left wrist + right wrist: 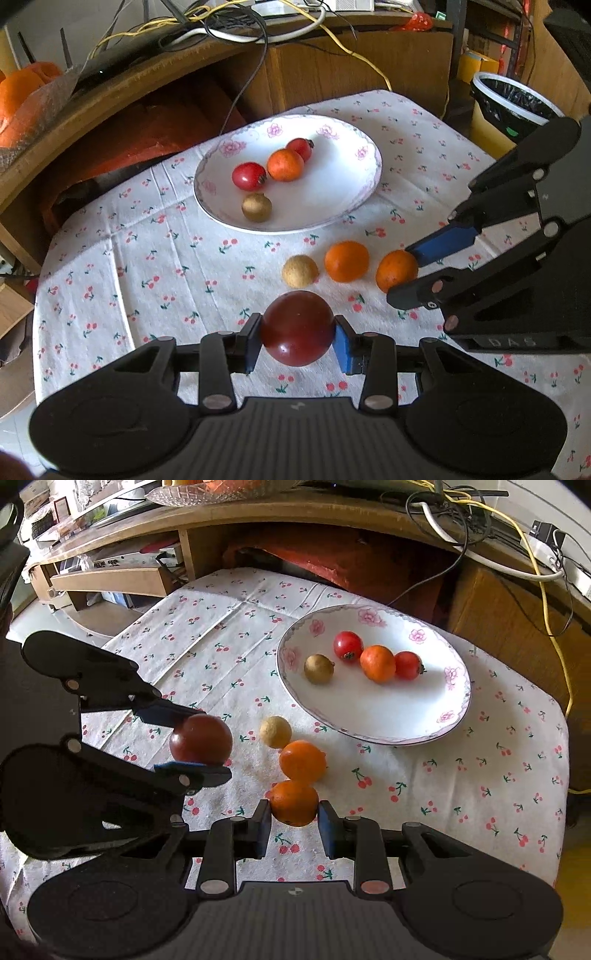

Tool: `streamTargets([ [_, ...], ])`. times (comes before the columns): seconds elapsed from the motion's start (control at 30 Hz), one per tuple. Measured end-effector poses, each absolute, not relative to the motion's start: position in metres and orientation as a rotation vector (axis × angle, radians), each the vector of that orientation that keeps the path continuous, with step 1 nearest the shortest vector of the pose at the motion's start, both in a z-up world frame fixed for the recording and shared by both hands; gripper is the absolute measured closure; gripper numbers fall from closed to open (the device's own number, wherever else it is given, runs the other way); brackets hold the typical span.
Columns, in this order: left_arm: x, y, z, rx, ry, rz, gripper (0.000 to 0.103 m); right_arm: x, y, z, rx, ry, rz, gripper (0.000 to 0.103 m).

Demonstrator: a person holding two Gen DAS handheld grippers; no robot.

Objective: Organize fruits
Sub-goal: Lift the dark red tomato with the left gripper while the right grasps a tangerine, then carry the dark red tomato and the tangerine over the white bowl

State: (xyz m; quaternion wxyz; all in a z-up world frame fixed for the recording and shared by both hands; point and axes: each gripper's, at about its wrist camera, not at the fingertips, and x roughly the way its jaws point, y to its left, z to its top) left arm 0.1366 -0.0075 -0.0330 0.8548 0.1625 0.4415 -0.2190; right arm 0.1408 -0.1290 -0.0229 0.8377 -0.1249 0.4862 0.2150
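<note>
Left gripper [297, 341] is pinching a dark red tomato [296, 332] between its blue pads, held off the cherry-print tablecloth [166, 258]. Right gripper [294, 823] straddles an orange [293, 802], pads on both sides; left pad looks to be touching, small gap at the right pad, so can't tell if it's actually clamped. Orange appears to sit on the cloth. Floral-rim plate [436, 734] holds four items: two red tomatoes [348, 645], one on each side of a plate orange [377, 663] and touching it, plus a brownish round fruit [318, 669] sitting apart from them nearer the rim. Loose on the cloth, between the plate and the grippers: a second orange [302, 760] and a pale tan fruit [275, 732], just beside each other.
</note>
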Motion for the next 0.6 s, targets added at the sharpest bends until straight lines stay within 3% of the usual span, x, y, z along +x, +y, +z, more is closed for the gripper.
streamTargets([
  [0.6,0.152,-0.018,-0.013,0.333,0.869,-0.444,0.056,0.149,-0.139,0.001,-0.237,0.952,0.412,0.081],
])
